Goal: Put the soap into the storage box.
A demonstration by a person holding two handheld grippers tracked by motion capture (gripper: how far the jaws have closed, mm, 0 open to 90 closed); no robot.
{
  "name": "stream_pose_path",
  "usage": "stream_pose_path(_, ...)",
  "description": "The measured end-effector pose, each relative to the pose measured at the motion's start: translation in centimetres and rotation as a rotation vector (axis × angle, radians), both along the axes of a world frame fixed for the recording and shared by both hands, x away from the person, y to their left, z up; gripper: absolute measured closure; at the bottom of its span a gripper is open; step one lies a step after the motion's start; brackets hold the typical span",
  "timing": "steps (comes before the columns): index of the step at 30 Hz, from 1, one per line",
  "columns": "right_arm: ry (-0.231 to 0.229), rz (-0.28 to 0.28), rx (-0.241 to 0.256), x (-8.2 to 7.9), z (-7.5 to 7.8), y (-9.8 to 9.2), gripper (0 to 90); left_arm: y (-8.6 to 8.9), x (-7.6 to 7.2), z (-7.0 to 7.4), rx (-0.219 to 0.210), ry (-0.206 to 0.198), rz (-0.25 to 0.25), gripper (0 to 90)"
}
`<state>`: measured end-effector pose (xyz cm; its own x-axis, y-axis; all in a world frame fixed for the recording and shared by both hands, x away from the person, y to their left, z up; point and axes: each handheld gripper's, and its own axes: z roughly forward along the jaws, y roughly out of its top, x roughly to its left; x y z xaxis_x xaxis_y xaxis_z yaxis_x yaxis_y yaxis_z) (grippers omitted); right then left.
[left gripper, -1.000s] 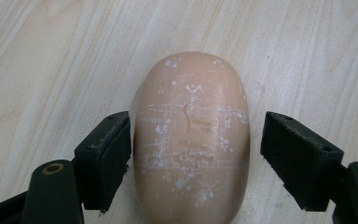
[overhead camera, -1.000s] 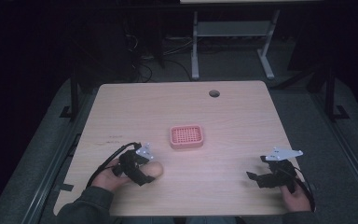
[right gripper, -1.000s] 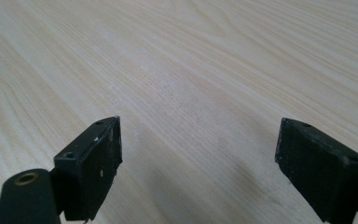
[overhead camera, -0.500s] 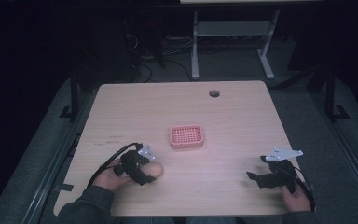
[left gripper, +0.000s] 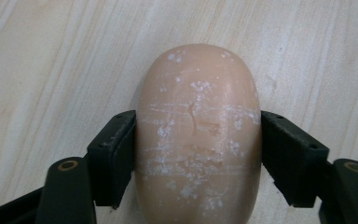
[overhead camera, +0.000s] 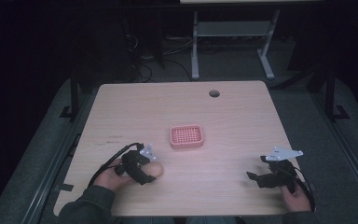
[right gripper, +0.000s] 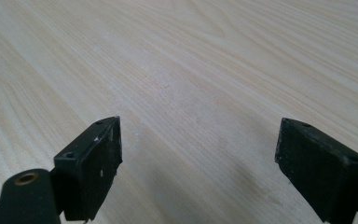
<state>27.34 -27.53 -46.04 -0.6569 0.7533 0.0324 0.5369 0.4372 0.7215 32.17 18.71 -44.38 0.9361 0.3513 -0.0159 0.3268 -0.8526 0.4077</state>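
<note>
At the bench's (overhead camera: 242, 116) near left, the left hand-held gripper (overhead camera: 142, 169) has stayed clamped on the tan soap bar (left gripper: 198, 135); nothing moved, so lifting seems next. The right hand-held gripper (overhead camera: 271, 176) rests open, well apart.

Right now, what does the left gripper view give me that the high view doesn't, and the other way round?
The left gripper view alone shows the contact: both black pads pressed against the sides of the soap bar, whose peach surface is scuffed with white marks. The high view alone shows the layout: the pink soap dish past the left hand-held gripper toward the table's middle, the right hand-held gripper open and holding nothing, and a round hole near the far edge. Both show the soap lying on the wooden table, held by the left hand-held gripper.
</note>
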Motion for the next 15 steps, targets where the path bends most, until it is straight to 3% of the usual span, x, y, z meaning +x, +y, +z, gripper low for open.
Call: stream_pose_path(15, 0.001, -0.001, 0.003, -0.04, 0.01, -0.01, 14.1, -0.13, -0.04, 0.03, 0.005, -0.005, -0.010, 32.3)
